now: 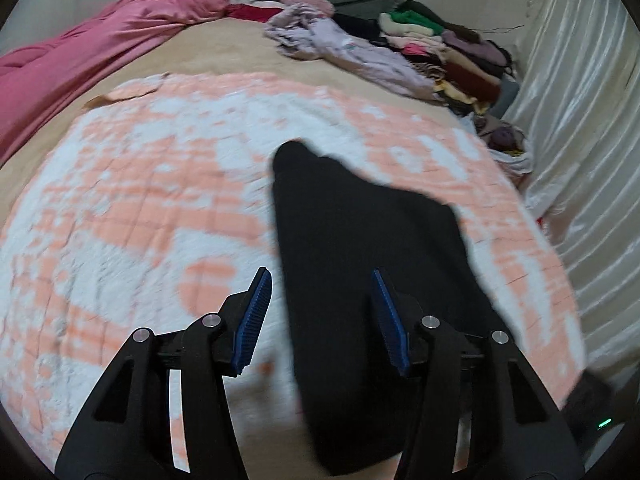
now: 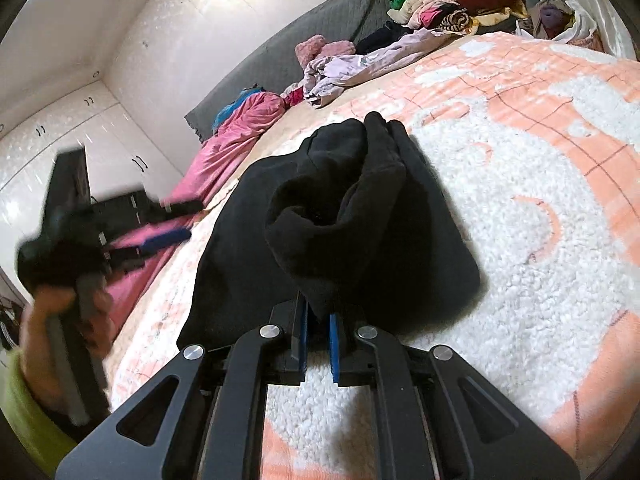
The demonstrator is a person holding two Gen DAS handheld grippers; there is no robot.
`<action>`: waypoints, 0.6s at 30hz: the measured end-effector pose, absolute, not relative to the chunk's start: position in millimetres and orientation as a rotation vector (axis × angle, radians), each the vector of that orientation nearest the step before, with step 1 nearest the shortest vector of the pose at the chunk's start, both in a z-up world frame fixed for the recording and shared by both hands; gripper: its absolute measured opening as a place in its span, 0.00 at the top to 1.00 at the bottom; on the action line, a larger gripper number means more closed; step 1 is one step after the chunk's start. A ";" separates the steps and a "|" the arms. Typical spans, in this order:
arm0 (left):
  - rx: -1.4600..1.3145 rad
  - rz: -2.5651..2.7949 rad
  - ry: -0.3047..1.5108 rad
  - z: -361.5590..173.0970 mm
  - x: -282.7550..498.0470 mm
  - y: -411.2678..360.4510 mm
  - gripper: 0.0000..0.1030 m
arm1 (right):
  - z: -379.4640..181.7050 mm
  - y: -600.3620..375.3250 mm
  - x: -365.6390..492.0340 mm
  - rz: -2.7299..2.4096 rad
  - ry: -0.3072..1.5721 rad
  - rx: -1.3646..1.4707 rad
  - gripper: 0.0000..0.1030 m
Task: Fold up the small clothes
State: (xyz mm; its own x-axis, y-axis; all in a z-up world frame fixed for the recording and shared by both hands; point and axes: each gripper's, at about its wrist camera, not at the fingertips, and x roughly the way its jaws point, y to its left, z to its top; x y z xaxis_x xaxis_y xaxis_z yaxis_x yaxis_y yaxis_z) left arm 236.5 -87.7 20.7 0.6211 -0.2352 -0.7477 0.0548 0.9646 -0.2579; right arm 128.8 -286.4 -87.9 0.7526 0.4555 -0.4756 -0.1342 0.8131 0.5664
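Note:
A black garment (image 1: 360, 240) lies on the peach and white fleece blanket (image 1: 160, 200). It runs away from me in the left wrist view. My left gripper (image 1: 320, 276) hovers over its near part with the jaws apart; the blue pads (image 1: 256, 320) do not touch the cloth. In the right wrist view my right gripper (image 2: 318, 308) is shut on a bunched edge of the black garment (image 2: 340, 208), lifting a fold off the blanket (image 2: 520, 200). The left gripper (image 2: 180, 222) shows blurred at the left, held by a hand (image 2: 52, 320).
A lilac garment (image 1: 340, 48) and a pile of mixed clothes (image 1: 440, 52) lie at the far right of the bed. A pink duvet (image 1: 100, 48) runs along the left side. A shiny curtain (image 1: 580, 120) hangs on the right, white wardrobes (image 2: 120, 80) on the left.

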 end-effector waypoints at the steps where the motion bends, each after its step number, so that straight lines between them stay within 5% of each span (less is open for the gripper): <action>1: -0.227 -0.176 0.906 9.3 235.7 -85.8 0.58 | -86.7 -284.8 125.6 0.335 0.651 0.521 0.92; 6: -0.163 -0.191 0.894 -12.7 228.9 -104.5 0.68 | -82.1 -290.2 119.8 0.303 0.686 0.492 0.88; 12: -0.141 -0.214 0.870 -6.7 224.8 -106.1 0.68 | -41.4 -310.5 110.3 0.217 0.579 0.407 0.83; 15: -0.162 -0.234 0.867 -6.9 216.4 -101.5 0.67 | -27.0 -313.7 128.0 0.250 0.597 0.368 0.65; 18: -0.160 -0.242 0.867 -7.2 207.0 -100.1 0.63 | -25.1 -308.1 149.6 0.299 0.658 0.350 0.57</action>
State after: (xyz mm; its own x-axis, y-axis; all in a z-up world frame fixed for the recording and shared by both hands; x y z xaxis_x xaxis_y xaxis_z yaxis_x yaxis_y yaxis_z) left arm 207.0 -100.1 -7.2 0.6224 -0.2746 -0.7329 0.1454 0.9607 -0.2365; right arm 149.6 -308.1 -25.1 0.7526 0.3774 -0.5396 -0.1592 0.8995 0.4069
